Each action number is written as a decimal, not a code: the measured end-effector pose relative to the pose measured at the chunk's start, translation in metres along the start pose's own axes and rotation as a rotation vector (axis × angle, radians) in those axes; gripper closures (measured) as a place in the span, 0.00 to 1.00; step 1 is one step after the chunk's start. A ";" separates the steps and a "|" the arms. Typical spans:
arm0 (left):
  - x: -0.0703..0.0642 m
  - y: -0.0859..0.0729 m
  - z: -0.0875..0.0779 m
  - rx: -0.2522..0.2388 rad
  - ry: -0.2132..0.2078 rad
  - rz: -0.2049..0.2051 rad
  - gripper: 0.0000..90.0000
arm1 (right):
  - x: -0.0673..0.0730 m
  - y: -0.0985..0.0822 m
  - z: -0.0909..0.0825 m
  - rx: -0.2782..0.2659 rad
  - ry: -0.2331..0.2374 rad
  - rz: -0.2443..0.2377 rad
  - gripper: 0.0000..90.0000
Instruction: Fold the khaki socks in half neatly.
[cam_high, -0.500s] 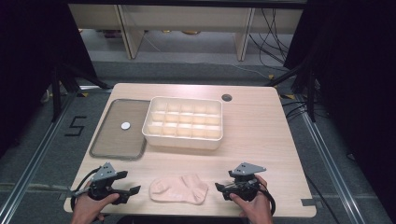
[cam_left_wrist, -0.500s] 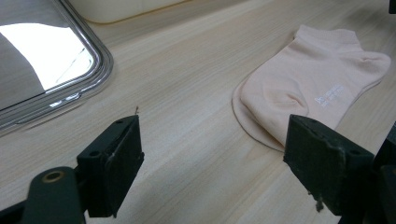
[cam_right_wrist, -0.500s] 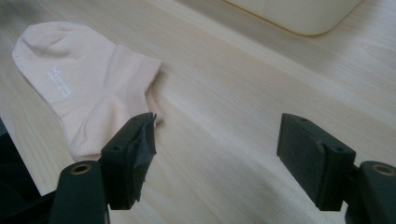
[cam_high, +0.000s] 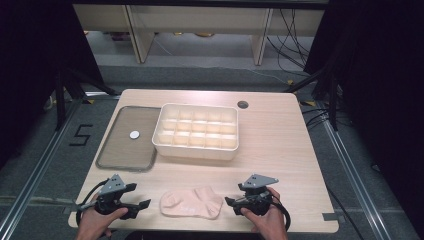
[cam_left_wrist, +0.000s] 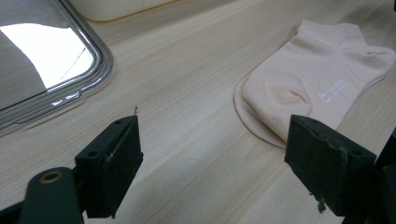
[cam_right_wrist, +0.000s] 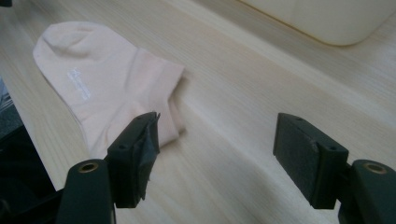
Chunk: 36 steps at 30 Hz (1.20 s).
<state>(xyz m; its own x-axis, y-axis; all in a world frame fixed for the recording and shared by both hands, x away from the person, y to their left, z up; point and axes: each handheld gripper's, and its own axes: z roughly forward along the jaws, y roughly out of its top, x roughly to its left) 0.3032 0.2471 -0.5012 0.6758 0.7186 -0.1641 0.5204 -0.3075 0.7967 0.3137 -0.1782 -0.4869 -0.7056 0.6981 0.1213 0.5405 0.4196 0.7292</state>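
Note:
A pale pink ankle sock (cam_high: 191, 203) lies flat near the table's front edge, between the two hands. My left gripper (cam_high: 141, 196) rests just left of it, open, jaws pointing at the sock; in the left gripper view the sock (cam_left_wrist: 312, 88) lies ahead at the right, beyond the gripper (cam_left_wrist: 215, 163). My right gripper (cam_high: 229, 199) sits just right of the sock, open and empty; in the right gripper view the sock (cam_right_wrist: 108, 84) lies ahead at the left, its cuff by the left jaw of the gripper (cam_right_wrist: 217, 144).
A cream divided box (cam_high: 196, 131) with several empty compartments stands mid-table. Left of it lies a metal tray (cam_high: 127, 140) holding a small white disc (cam_high: 134, 134). A dark round grommet (cam_high: 243, 104) sits at the back. Bare wood lies at the right.

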 end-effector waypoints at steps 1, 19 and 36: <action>0.000 0.000 0.000 -0.002 0.001 0.002 0.20 | 0.001 0.001 0.001 -0.001 0.006 0.000 0.36; 0.000 0.001 0.000 0.009 0.008 0.006 0.19 | 0.014 0.014 0.017 0.009 0.038 -0.041 0.40; -0.001 0.000 0.001 0.016 0.014 0.004 0.19 | 0.025 0.024 0.039 0.093 0.059 -0.057 0.53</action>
<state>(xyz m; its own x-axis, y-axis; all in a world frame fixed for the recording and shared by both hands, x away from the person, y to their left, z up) 0.3031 0.2463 -0.5014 0.6707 0.7259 -0.1526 0.5259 -0.3203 0.7879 0.3271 -0.1281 -0.4929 -0.7607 0.6373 0.1234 0.5373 0.5115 0.6705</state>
